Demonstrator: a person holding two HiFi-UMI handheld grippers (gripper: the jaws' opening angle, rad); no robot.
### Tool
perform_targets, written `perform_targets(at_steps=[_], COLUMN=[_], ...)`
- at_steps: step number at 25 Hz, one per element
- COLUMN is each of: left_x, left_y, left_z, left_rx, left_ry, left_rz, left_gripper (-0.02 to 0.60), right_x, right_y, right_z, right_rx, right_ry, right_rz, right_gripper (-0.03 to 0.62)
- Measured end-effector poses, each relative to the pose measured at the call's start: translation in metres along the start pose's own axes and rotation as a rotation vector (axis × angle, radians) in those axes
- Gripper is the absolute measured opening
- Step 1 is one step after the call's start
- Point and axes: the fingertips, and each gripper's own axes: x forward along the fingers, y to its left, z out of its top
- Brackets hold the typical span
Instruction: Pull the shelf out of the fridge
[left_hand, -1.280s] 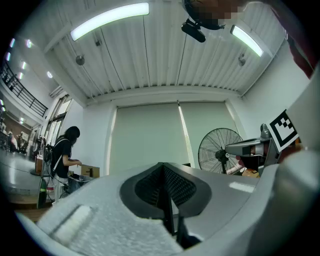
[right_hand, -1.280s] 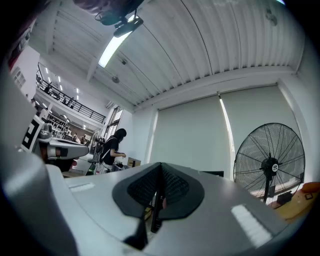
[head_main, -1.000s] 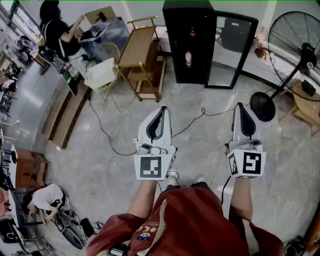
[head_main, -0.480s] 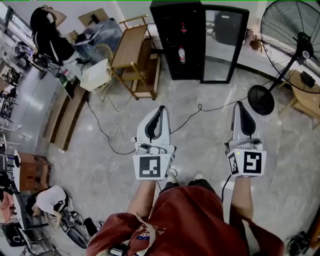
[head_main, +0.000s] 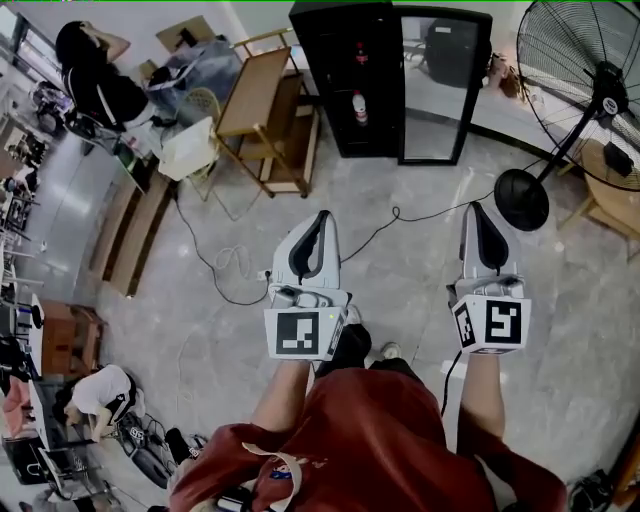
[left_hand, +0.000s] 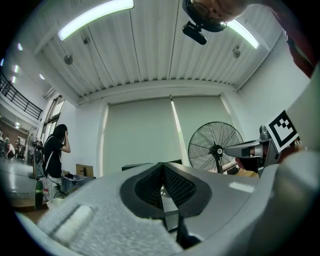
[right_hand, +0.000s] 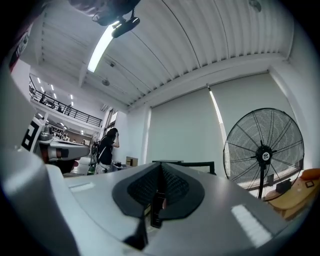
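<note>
Two bottles (head_main: 360, 105) stand inside the open fridge (head_main: 315, 80).

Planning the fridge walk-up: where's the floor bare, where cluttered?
Bare floor between the left claw, right claw and the fridge, crossed only by a black cable. Crowded: wooden cart and chair left of the fridge, fan base right.

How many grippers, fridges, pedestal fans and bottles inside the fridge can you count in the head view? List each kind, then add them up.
Grippers: 2 (left gripper, right gripper)
Fridge: 1 (fridge)
Pedestal fan: 1 (pedestal fan)
Bottles in the fridge: 2 (upper bottle, lower bottle)
Total: 6
</note>
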Motion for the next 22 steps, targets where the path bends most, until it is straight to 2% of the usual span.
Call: perform_targets(at_steps=[6,12,18,22], left_x=[0.02,0.064,0.128,0.171], left_y=[0.006,0.027,0.075,0.115], left_z=[-0.017,-0.037,-0.052,-0.066], left_rx=[-0.014,-0.03,-0.045,-0.056], left_ry=[0.019,0.008,-0.01,0.014], left_rz=[0.004,-0.008,-0.014,-0.014], left_gripper=[0.005,0.005,0.005,0.005], right_x=[0.023,0.071,0.153,0.209], right_y=[-0.006,-0.008,0.0,0.004], right_z=[-0.012,-0.027,-0.034,-0.044], right_rx=[0.006,-0.008,-0.034,-0.034], right_ry=[0.017,0.031,0.028,0.053], right_rz=[-0.001,0.007,0.014,0.005], right_gripper=[-0.001,0.0,-0.002,-0.001])
